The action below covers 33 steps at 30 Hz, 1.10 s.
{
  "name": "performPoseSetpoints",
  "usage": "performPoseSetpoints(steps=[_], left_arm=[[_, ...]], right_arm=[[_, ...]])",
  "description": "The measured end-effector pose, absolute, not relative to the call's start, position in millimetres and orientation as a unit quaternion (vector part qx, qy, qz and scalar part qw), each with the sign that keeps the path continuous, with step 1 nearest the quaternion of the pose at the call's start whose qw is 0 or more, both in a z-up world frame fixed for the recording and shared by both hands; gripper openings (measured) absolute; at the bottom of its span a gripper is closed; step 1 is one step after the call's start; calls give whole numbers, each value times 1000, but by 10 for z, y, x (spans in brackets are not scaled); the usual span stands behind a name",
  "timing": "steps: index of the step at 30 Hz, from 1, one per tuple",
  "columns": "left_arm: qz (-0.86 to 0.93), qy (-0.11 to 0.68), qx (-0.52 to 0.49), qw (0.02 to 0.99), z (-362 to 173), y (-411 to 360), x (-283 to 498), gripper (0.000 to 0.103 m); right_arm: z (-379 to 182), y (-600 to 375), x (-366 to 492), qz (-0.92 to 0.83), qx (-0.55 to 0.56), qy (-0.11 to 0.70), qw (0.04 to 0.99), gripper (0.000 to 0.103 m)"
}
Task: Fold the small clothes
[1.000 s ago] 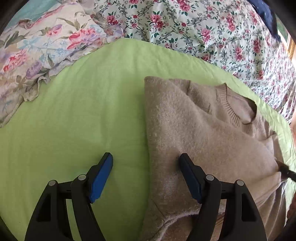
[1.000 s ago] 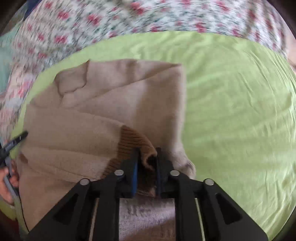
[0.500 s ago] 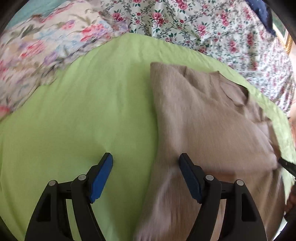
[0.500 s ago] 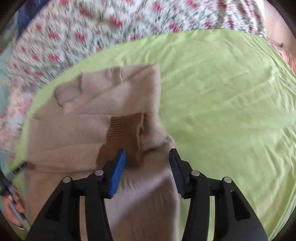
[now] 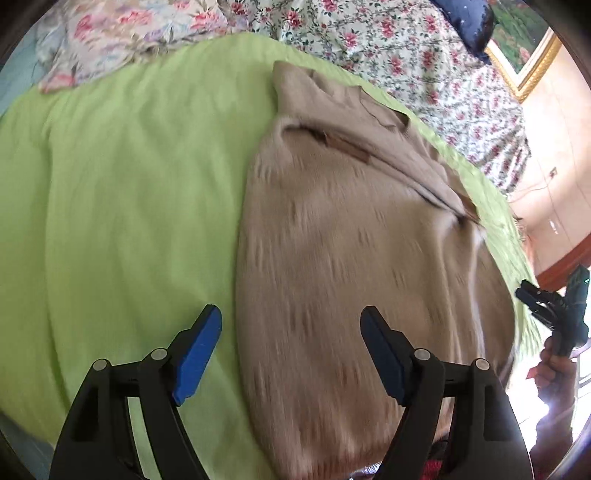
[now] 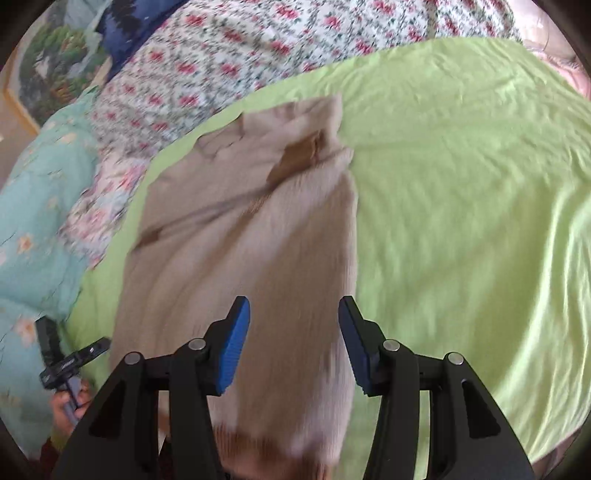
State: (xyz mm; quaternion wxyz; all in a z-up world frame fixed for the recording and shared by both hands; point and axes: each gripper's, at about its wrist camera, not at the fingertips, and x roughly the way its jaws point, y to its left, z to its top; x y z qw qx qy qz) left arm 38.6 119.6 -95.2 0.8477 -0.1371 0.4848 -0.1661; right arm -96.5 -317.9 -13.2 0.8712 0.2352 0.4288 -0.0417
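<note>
My left gripper [image 5: 291,350], black-armed with blue pads, hangs over the bed with its jaws spread wide and nothing between them. One blue pad sits above the lime-green bed sheet [image 5: 122,206], the other above the beige knitted sweater [image 5: 343,236], so the sweater's left edge runs up between the two fingers. I cannot tell whether either pad touches the cloth.

My right gripper [image 6: 294,343] is likewise parted and empty. Both of its blue pads hover over the lower part of the same sweater [image 6: 251,236], the right pad near the garment's right-hand edge, with bare green sheet [image 6: 465,206] beyond it.

The sweater lies flat on the green sheet as a long, narrow shape, its sides folded in. A darker brown ribbed cuff [image 6: 301,157] shows on top near the far end, and a brown ribbed band [image 6: 255,445] is visible at the near end, just under my right gripper. Much of the knit is smeared by motion blur, so finer folds are hard to read.

Beyond the sheet lies a white bedspread with pink roses [image 5: 399,48], and a pale turquoise floral cloth [image 6: 40,206] sits off to the left in the right wrist view. A dark blue cushion [image 5: 465,22] and a gold-framed picture [image 5: 524,62] sit at the far corner.
</note>
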Motion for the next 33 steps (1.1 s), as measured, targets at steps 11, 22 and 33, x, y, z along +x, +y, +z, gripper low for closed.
performPoseSetpoints(steps=[11, 22, 33], left_arm=[[-283, 497, -197, 797, -1168, 1169, -341, 80], [-336, 491, -185, 782, -1266, 1195, -424, 52], [-355, 461, -160, 797, -1144, 1328, -618, 6]], right_arm=[[-512, -3116, -1712, 38, 260, 465, 846, 52], [-772, -2905, -1609, 118, 296, 456, 831, 44], [-678, -2939, -1957, 111, 281, 465, 832, 8]])
